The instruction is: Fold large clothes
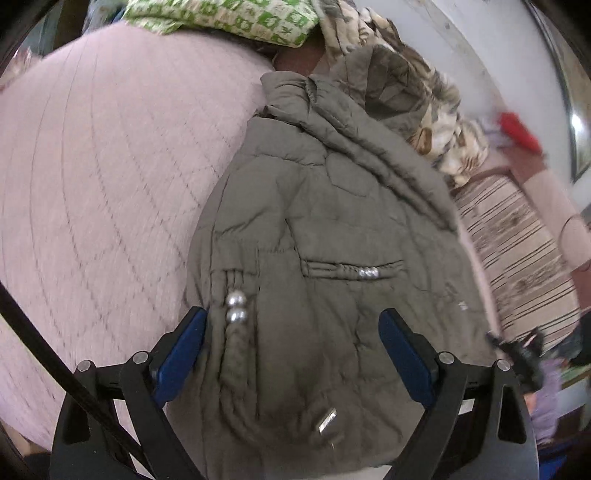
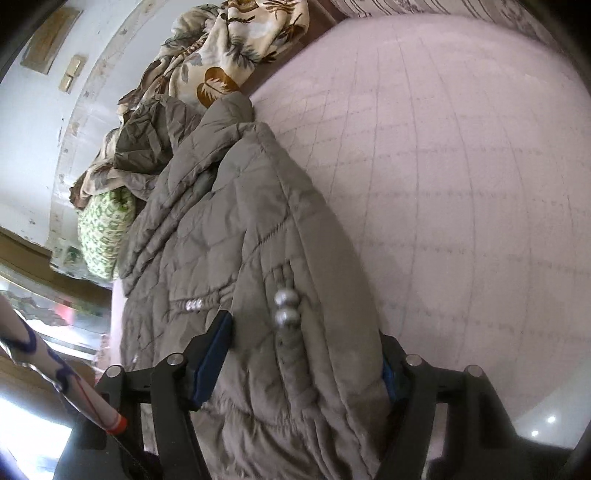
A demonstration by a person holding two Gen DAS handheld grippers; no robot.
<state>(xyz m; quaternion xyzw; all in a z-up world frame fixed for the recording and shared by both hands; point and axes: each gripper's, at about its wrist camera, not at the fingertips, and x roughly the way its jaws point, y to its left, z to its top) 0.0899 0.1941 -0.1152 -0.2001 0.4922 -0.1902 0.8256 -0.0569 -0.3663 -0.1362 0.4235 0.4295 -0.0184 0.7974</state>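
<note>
On the pink quilted bedspread (image 1: 110, 166) lies the olive-grey padded puffer jacket (image 1: 314, 258), folded roughly in half lengthwise, one fold likely left. Left gripper (image 1: 293, 354) hangs apart above its lower part; right gripper (image 2: 306, 358) straddles the folded edge, jaws apart, not clamped. No containers visible.

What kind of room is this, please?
Probably a bedroom: the grey padded jacket lies on a pink quilted bedspread, with a green patterned pillow and a leaf-print blanket beyond.
</note>
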